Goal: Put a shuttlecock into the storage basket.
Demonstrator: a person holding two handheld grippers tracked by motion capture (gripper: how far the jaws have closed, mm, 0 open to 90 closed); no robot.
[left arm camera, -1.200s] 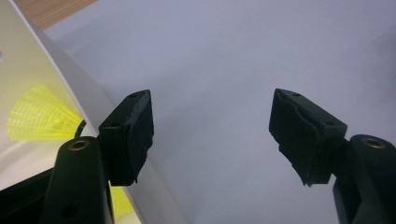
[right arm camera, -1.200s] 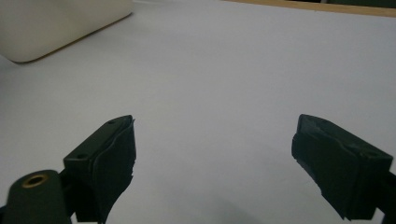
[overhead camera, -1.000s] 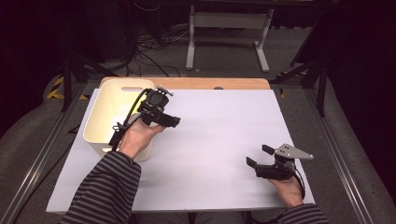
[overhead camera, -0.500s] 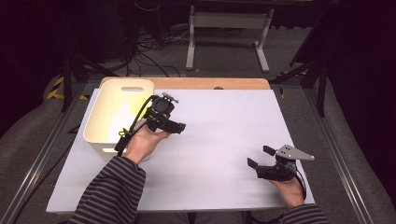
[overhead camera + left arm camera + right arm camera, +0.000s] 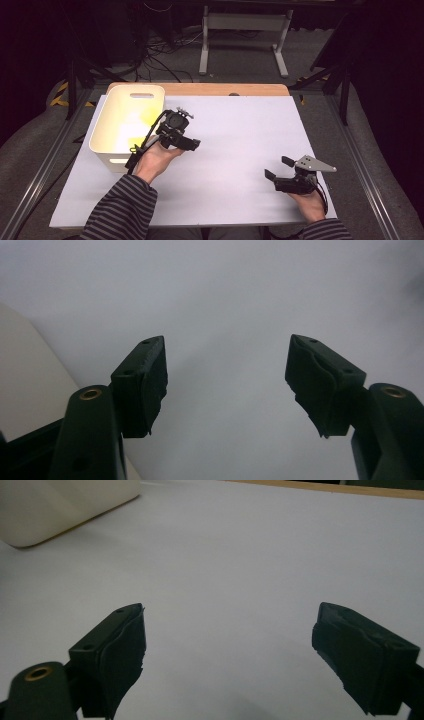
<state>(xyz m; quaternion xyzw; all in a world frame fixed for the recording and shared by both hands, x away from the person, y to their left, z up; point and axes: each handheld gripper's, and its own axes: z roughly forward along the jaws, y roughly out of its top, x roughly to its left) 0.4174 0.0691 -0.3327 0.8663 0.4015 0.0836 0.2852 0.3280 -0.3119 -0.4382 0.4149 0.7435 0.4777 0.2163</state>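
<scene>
- The high view shows the whole worktop (image 5: 240, 150), a big white sheet on a wooden top, with both arms coming in from the near edge.
- From up there the white bin (image 5: 127, 125) sits at the far left corner of the worktop. You can see down into it, and it looks yellowish inside.
- The left gripper (image 5: 181, 141) is just beside the bin's right wall, a bit above the sheet. A hand in a striped sleeve (image 5: 120, 210) holds it.
- The left gripper view comes in close. Its two black jaws stand wide apart with bare white sheet between them. A pale strip of the bin (image 5: 25, 385) shows at the left side.
- The left gripper's jaws have just been closing a little, but they are still wide and let go. Nothing is between them and they touch nothing.
- The right gripper (image 5: 280, 169) is near the near right corner of the worktop, well apart from the bin. It has a grey three-cornered plate on top.
- The right gripper view looks low across the sheet. Its jaws are spread wide with nothing in them. The bin (image 5: 65, 507) is far off at the top left, and the wooden far edge (image 5: 340, 489) shows at the top.
- Beyond the far edge, the high view shows a dark floor with cables (image 5: 160, 50) and a grey metal stand (image 5: 245, 30).
- Nothing lies between the two grippers on the sheet.
</scene>
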